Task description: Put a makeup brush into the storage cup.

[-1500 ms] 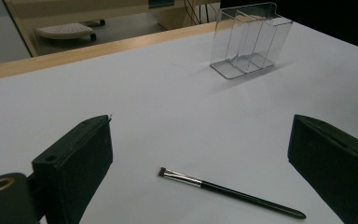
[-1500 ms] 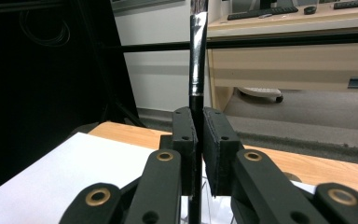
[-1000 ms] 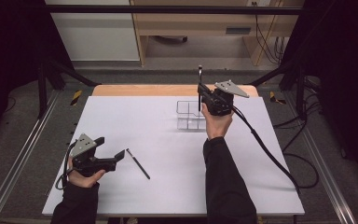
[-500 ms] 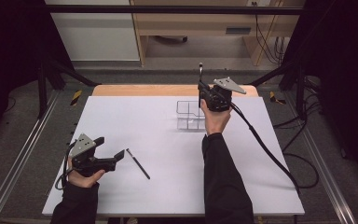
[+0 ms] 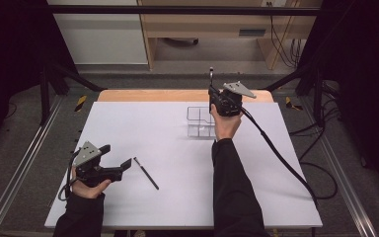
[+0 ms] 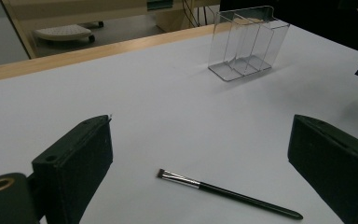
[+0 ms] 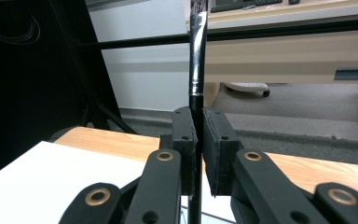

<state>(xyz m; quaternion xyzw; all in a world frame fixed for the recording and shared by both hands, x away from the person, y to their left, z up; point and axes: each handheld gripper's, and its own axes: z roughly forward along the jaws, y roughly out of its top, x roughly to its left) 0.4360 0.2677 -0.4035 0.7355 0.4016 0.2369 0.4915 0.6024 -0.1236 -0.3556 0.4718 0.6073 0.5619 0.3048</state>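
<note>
My right gripper (image 5: 214,98) is held above the far middle of the white table, shut on a black makeup brush (image 5: 211,81) that stands upright between its jaws; the same brush (image 7: 197,70) has a silver ferrule. A clear three-slot holder (image 5: 200,121) stands just left of and below that gripper, and it appears again far off as holder (image 6: 247,43). My left gripper (image 5: 124,166) rests open at the near left. A second black brush (image 5: 146,174) lies flat on the table right of it, and this brush (image 6: 228,193) lies between the open jaws.
The white table top (image 5: 143,128) has a wooden strip (image 5: 143,95) along its far edge. A cable (image 5: 281,158) trails from the right gripper over the table's right side. Wooden furniture (image 5: 217,24) and floor cables lie beyond.
The right gripper has shifted very slightly with its upright brush. The left gripper and the lying brush have stayed in place.
</note>
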